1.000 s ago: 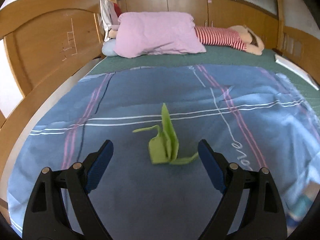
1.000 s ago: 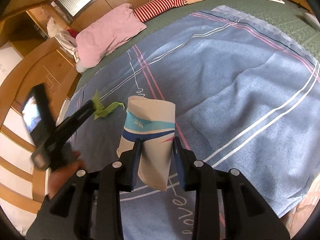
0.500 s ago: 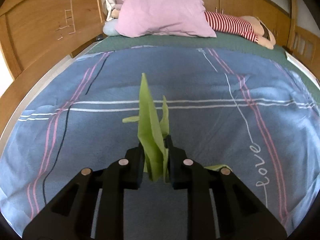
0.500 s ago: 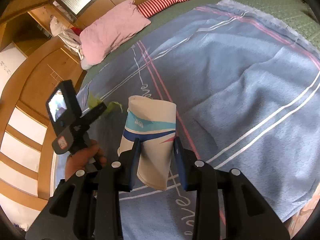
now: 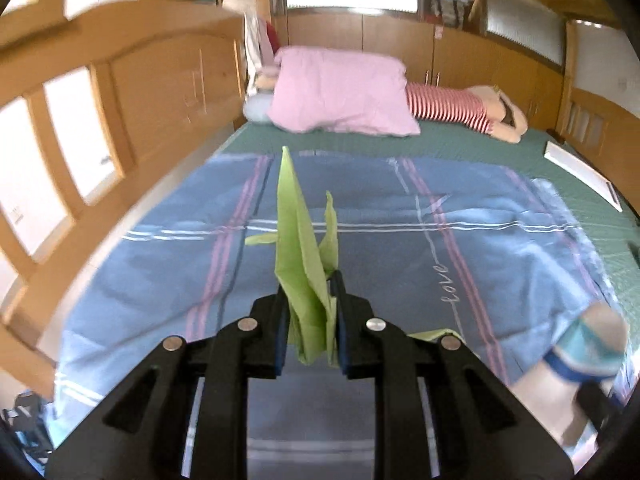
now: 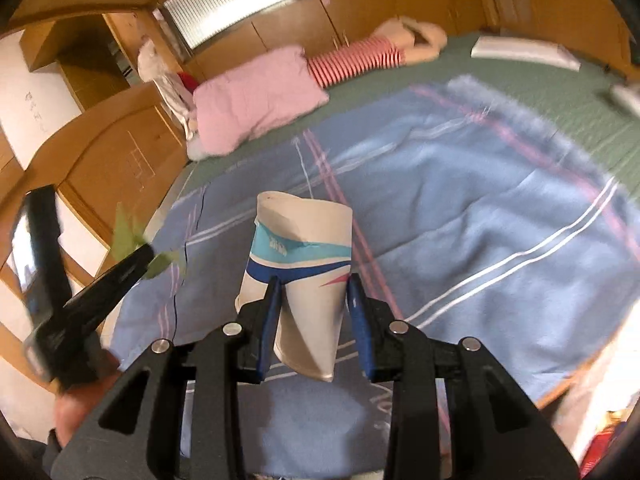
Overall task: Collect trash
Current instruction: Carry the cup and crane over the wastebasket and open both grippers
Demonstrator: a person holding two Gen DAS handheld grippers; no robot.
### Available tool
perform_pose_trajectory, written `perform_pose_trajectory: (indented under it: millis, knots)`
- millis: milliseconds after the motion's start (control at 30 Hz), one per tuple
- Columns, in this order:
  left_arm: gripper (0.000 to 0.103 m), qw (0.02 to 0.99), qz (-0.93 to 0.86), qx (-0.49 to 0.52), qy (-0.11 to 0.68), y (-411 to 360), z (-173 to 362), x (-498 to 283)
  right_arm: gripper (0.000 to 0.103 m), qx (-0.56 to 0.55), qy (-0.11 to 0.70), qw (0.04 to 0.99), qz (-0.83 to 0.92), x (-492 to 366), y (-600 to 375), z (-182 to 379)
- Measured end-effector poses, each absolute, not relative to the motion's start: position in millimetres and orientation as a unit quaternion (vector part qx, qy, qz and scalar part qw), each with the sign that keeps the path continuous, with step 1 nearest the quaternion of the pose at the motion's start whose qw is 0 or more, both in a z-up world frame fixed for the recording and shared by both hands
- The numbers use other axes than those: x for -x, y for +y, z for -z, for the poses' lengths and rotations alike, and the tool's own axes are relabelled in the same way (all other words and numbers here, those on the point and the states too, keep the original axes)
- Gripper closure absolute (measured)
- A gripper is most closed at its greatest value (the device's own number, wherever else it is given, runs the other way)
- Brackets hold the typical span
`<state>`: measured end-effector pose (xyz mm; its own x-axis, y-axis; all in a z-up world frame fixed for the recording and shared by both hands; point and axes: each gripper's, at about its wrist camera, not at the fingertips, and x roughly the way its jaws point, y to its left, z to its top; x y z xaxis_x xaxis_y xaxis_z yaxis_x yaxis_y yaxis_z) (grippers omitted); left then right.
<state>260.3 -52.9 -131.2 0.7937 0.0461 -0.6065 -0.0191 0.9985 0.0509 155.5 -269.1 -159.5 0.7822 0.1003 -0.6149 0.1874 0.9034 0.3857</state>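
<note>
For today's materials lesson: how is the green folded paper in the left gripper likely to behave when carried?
The green folded paper probably weighs very little. Its creased points stand upright above the left gripper, so it seems fairly stiff, yet thin enough to crush or slip if squeezed unevenly.

hidden: base of green paper scrap (image 5: 306, 280) pinched inside left tongs (image 5: 310, 300) | blurred: paper cup (image 5: 576, 356) right of those tongs, its lower part cut by the frame edge | hidden: cup's sides behind right tongs (image 6: 314, 316) pads | blurred: person's hand (image 6: 76, 404) at lower left, cut by the edge
</note>
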Motion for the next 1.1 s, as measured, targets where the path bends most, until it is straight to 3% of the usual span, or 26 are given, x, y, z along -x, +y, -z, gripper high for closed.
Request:
perform_pose_trajectory:
  millis: [567,1100]
  knots:
    - [0.082,0.969,0.05,-0.034,0.239,-72,51,-98,0.068,-0.166,0.235,0.956,0.059,-37,-273,79]
    - [0.081,0.937,0.262,-0.093,0.212,-226,54,5,0.068,-0.202,0.185,0.932,0.237,111,-390,82]
